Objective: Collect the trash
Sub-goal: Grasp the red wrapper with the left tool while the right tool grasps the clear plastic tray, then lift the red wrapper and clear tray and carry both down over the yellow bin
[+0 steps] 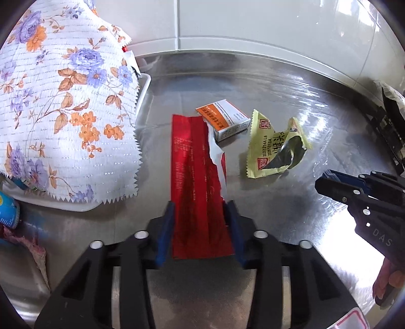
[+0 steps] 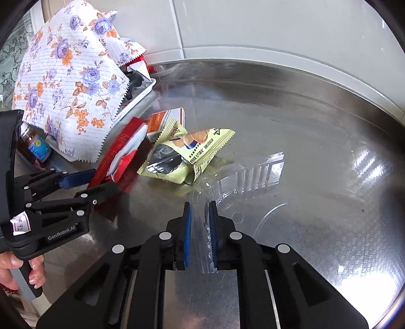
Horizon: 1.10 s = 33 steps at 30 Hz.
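A long torn red wrapper [image 1: 192, 164] lies on the steel counter [image 1: 278, 83]. Its near end sits between the blue pads of my left gripper [image 1: 201, 210], which is shut on it and bows it slightly. Beyond it lie a small orange and white box [image 1: 222, 119] and a crumpled yellow snack wrapper [image 1: 268, 144]. In the right wrist view my right gripper [image 2: 200, 210] is shut on the edge of a clear plastic container [image 2: 248, 174], just right of the yellow wrapper [image 2: 200, 144]. The left gripper [image 2: 103, 181] shows there clamped on the red wrapper [image 2: 108, 157].
A floral cloth [image 1: 63, 101] drapes over a white tray [image 1: 144, 91] at the left. A bottle with a blue label [image 2: 38, 146] stands beside it. A white tiled wall [image 1: 253, 22] borders the counter at the back. A hand [image 2: 10, 268] holds the left gripper's handle.
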Tool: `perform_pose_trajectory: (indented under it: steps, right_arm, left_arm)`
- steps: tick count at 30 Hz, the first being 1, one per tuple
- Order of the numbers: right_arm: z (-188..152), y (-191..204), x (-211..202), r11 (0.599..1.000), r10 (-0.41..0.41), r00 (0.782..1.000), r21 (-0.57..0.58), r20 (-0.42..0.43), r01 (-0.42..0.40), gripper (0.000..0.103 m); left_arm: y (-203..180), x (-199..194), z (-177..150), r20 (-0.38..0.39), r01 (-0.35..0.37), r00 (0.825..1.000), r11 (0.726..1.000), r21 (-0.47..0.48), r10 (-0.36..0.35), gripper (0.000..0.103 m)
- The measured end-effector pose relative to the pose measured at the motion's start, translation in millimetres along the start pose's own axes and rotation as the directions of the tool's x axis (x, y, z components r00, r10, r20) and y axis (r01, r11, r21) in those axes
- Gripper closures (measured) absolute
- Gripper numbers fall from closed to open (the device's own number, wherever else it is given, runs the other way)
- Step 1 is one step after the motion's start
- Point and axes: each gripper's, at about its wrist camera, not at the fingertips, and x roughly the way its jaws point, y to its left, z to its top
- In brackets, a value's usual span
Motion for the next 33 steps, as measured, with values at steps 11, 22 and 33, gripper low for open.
perform_pose_trajectory:
  steps: [11, 22, 33]
  right_arm:
    - [3.8, -0.6, -13.5, 1.000, 0.019, 1.000, 0.018, 0.023, -0.019, 0.092]
    - [-5.0, -7.0, -35.9, 0.998, 0.045, 0.998, 0.033, 0.045, -0.047, 0.092]
    - [-24.5, -20.6, -76.7, 0.995, 0.080, 0.993, 0.047, 0.082, -0.084, 0.093]
  left_arm:
    - [-5.3, -8.5, 6.5, 0.022, 0.035, 0.999, 0.999, 0.004, -0.035, 0.079]
    - [-13.1, -36.9, 1.4, 0.052, 0.017, 0.999, 1.000, 0.003, -0.017, 0.080]
    - [-39.3, -81.0, -27.0, 0.080, -0.003, 0.997, 1.000, -0.007, 0.004, 0.080]
